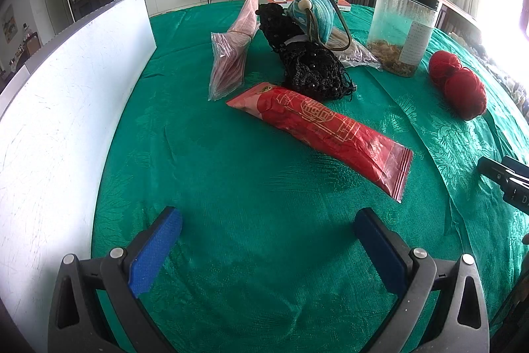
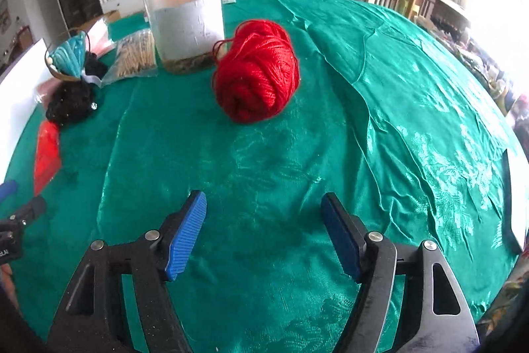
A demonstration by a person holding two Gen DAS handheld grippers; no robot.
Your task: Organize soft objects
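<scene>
The right gripper [image 2: 263, 217] hangs over bare green tablecloth [image 2: 380, 128] with its blue pads spread wide and nothing between them; the red yarn ball [image 2: 256, 71] lies on the cloth farther off, slightly left of the line between the pads and clear of both. Just behind the yarn, on its left, stands a clear jar [image 2: 185, 22] with a black lid and some brownish bits at its bottom; the two are very close, though contact cannot be told. The left gripper [image 1: 267, 232] is likewise spread wide and empty above the cloth, and the nearest thing ahead of it is a long red packet [image 1: 320, 134] lying slantwise, well apart from the pads. Beyond the packet sit a black beaded bundle [image 1: 310, 68], a teal pouch [image 1: 310, 15] resting on top of it, and a pink striped bag [image 1: 233, 52] to their left. A white board [image 1: 66, 108] stands along the table's left edge. The left view shows the full packet and the pink bag clearly, whereas the right view catches only the packet's end at its left margin. The right view alone shows the yarn's loose strand and a tan bag of strands beside the jar.
</scene>
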